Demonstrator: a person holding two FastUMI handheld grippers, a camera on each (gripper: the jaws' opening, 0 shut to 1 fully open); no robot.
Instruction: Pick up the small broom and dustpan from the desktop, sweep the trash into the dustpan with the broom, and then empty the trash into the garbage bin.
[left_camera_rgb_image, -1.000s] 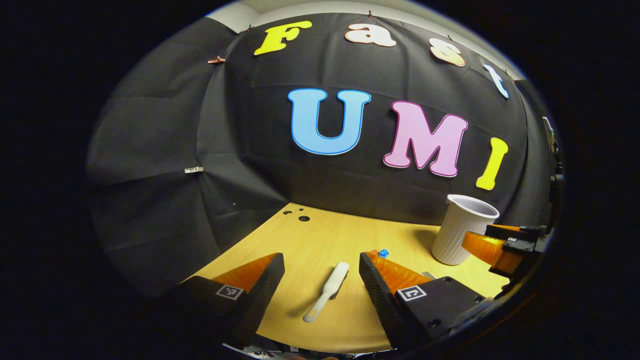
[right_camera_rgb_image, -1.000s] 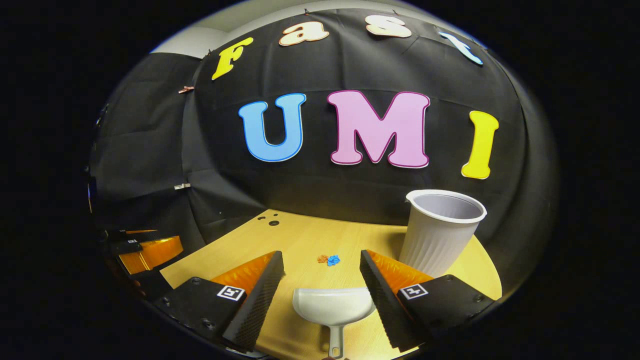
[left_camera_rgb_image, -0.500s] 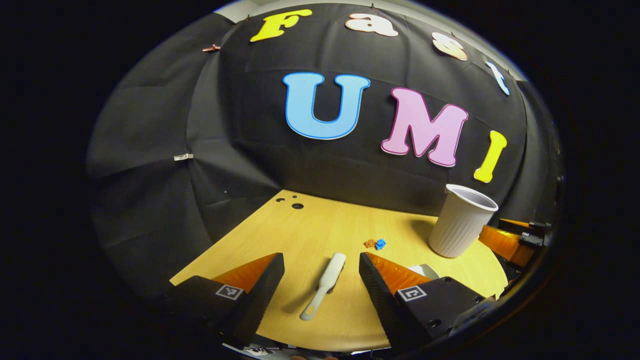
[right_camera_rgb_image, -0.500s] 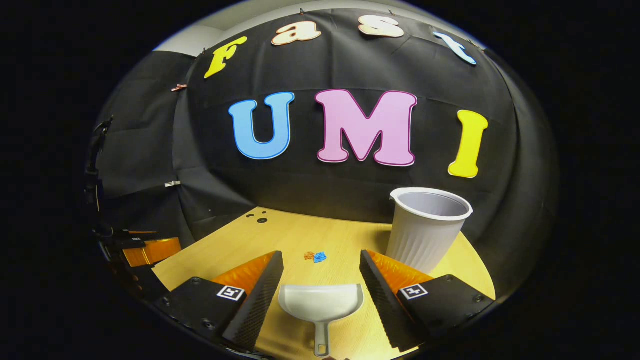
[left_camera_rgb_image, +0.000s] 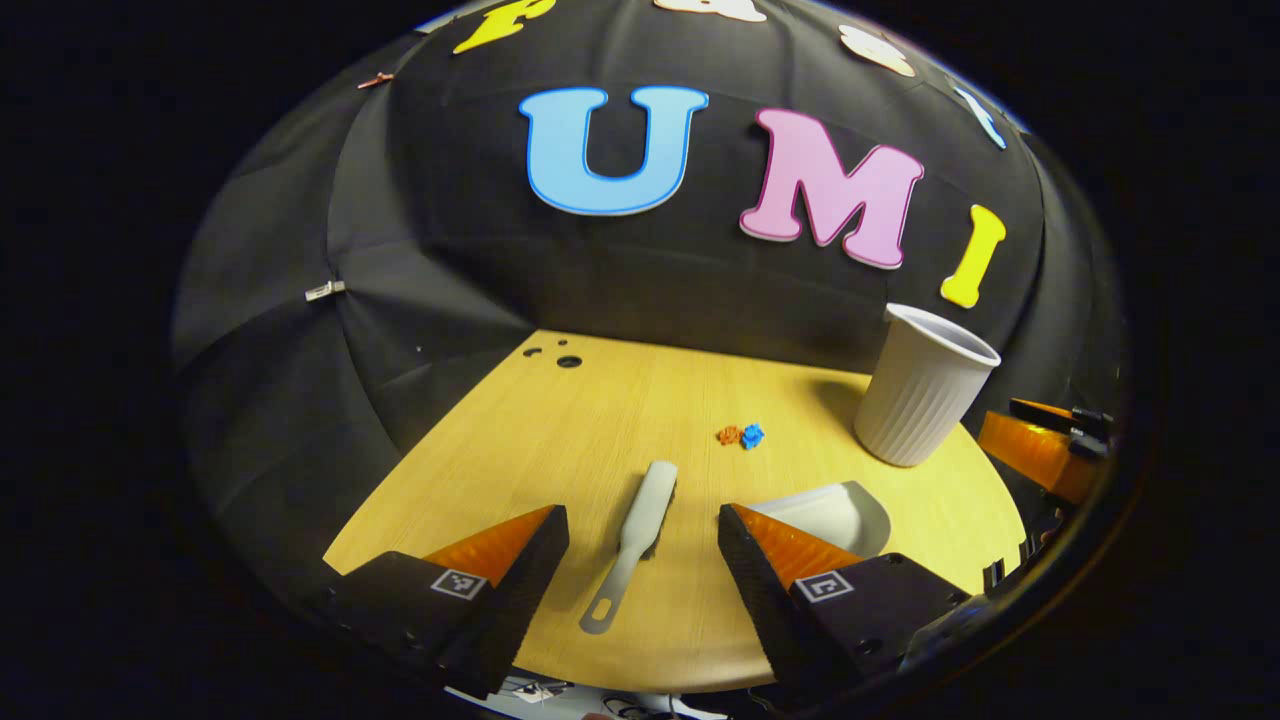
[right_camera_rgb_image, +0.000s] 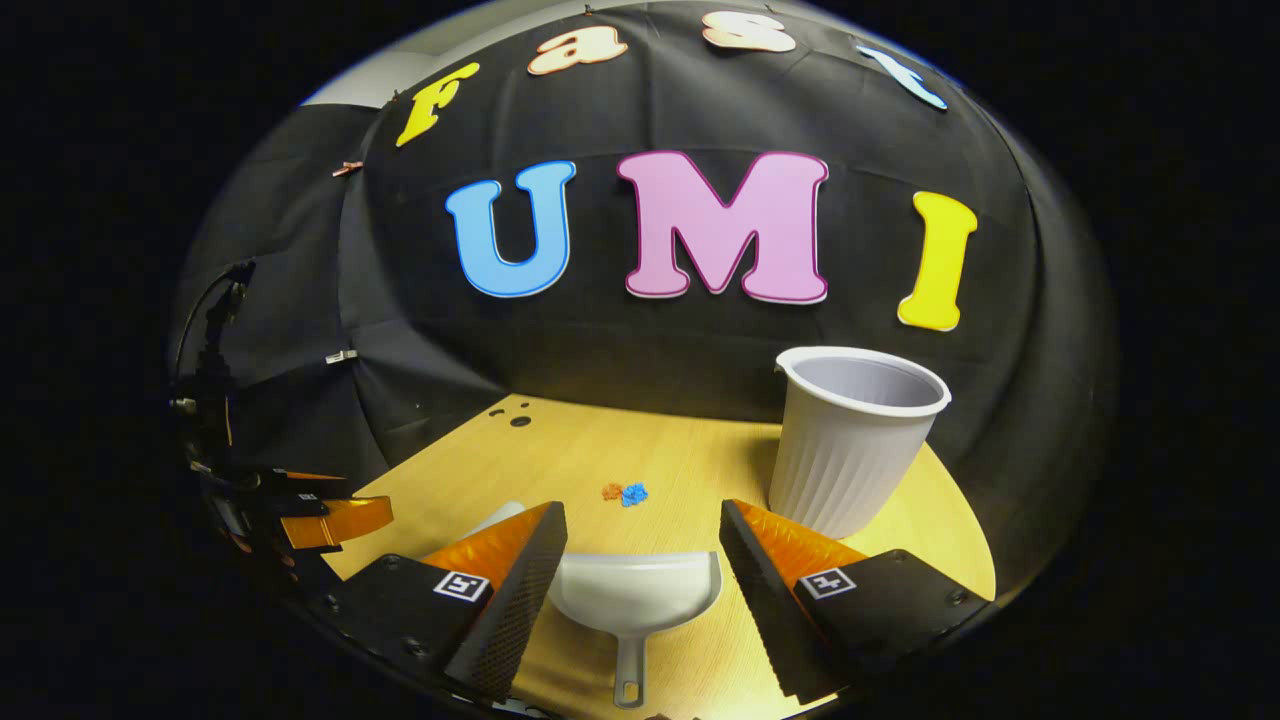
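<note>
A small white broom (left_camera_rgb_image: 634, 541) lies flat on the wooden desktop (left_camera_rgb_image: 600, 420), its handle pointing toward me. My left gripper (left_camera_rgb_image: 640, 535) hangs open above it, one finger on each side, not touching. The white dustpan (right_camera_rgb_image: 634, 598) lies with its handle toward me between the open fingers of my right gripper (right_camera_rgb_image: 640, 535); its scoop (left_camera_rgb_image: 830, 512) also peeks out in the left gripper view. Small orange and blue trash bits (left_camera_rgb_image: 740, 436) (right_camera_rgb_image: 625, 493) lie mid-table. A white ribbed cup (right_camera_rgb_image: 850, 440) (left_camera_rgb_image: 922, 385), serving as the garbage bin, stands upright at the right.
The other gripper (left_camera_rgb_image: 1040, 450) shows at the far right edge of the left gripper view, and at the far left (right_camera_rgb_image: 310, 515) of the right gripper view. Small dark holes (left_camera_rgb_image: 560, 358) mark the desktop's back left corner.
Both grippers have moved forward and tilted down over the table. The broom and dustpan now sit farther in between the open fingers. Nothing has been grasped.
</note>
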